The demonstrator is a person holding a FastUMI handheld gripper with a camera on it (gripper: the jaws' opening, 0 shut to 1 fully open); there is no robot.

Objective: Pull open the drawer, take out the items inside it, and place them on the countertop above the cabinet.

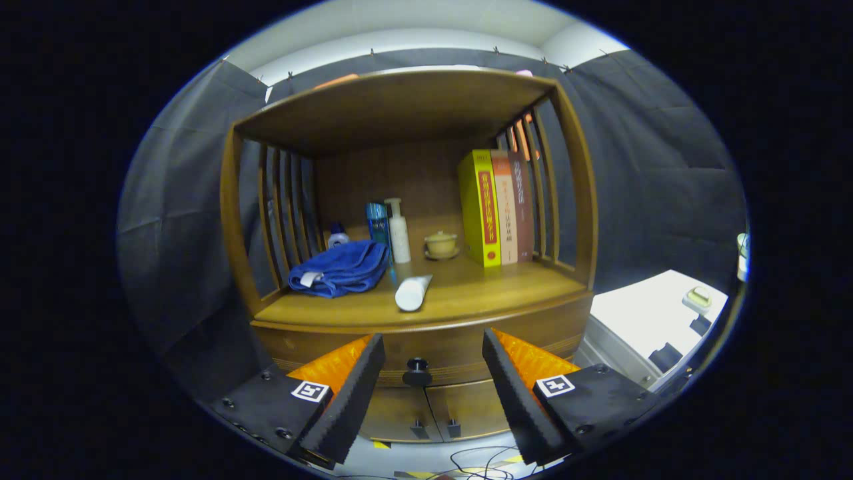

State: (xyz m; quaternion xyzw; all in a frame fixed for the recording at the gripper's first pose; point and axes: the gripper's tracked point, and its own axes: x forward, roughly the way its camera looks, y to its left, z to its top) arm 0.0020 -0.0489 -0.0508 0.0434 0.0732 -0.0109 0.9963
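A wooden cabinet stands ahead with its drawer (426, 347) closed under the countertop (506, 287). The drawer's dark round knob (417, 371) sits between my fingers, a little beyond them. My gripper (433, 373) is open, fingers spread to either side of the knob and touching nothing. On the countertop lie a white tube (412, 292) on its side near the front edge and a folded blue towel (341, 268) to its left. What the drawer holds is hidden.
Further back on the countertop stand a white pump bottle (398, 231), a blue bottle (378, 223), a small lidded cup (441, 244) and upright books (496, 208). Two lower cabinet doors (433, 410) sit below the drawer. A white table (656, 317) is to the right. Cables lie on the floor (480, 460).
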